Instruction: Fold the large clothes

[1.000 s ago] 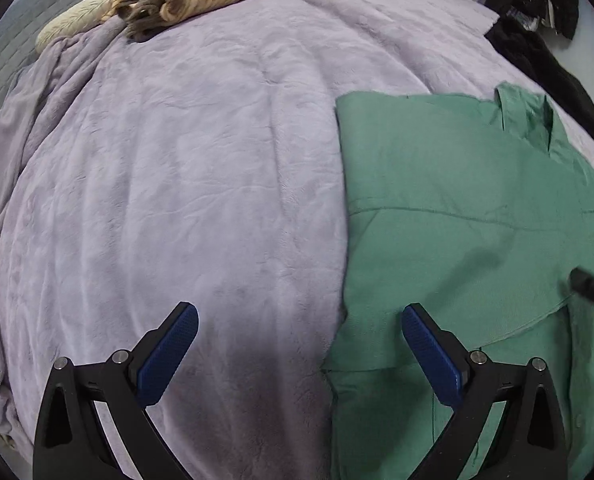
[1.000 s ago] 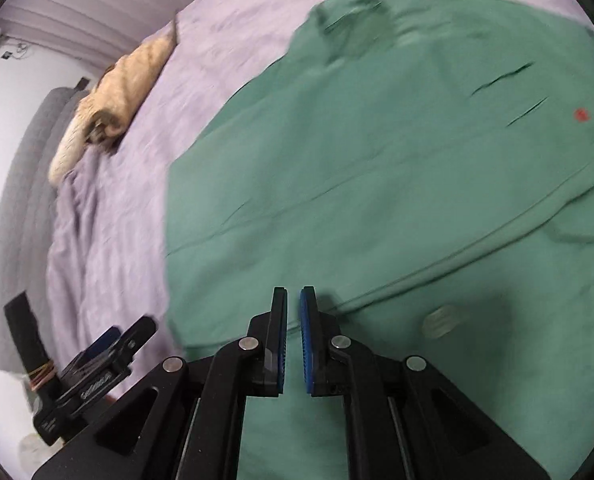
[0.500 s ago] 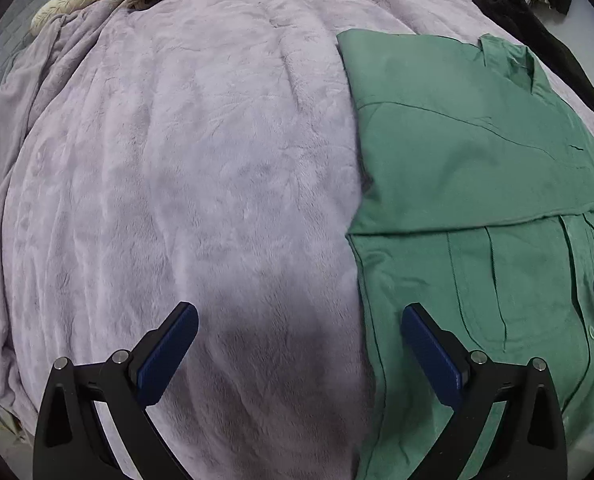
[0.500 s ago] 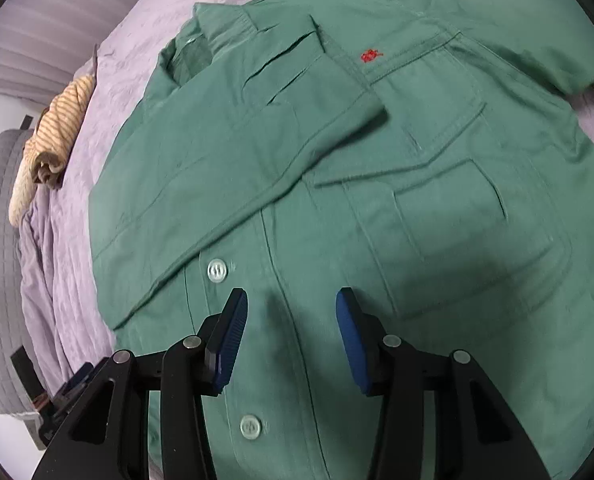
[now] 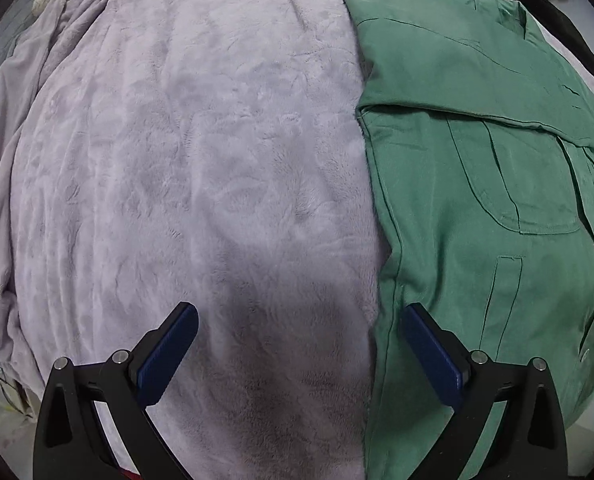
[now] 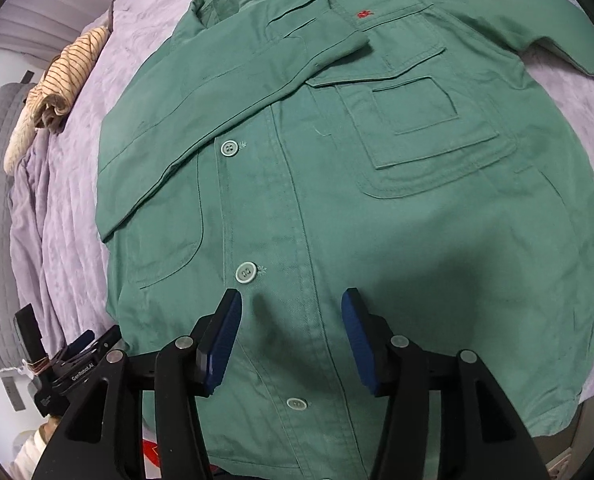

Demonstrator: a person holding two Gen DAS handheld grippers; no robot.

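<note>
Right claw hangs over the jacket's lower placket, jaws opening, nothing between them. Left claw gapes, empty, over bare bed; the jacket's folded edge is just right of it, running away toward the collar.

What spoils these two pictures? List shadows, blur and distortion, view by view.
Left wrist view: sharp, heavy fisheye bulge, dark corners; a soft shadow falls on the lilac blanket between the open fingers. Right wrist view: sharp too, the same bulge; a broad shadow darkens the lower right of the green jacket, ahead of the right gripper. No glare in either.
</note>
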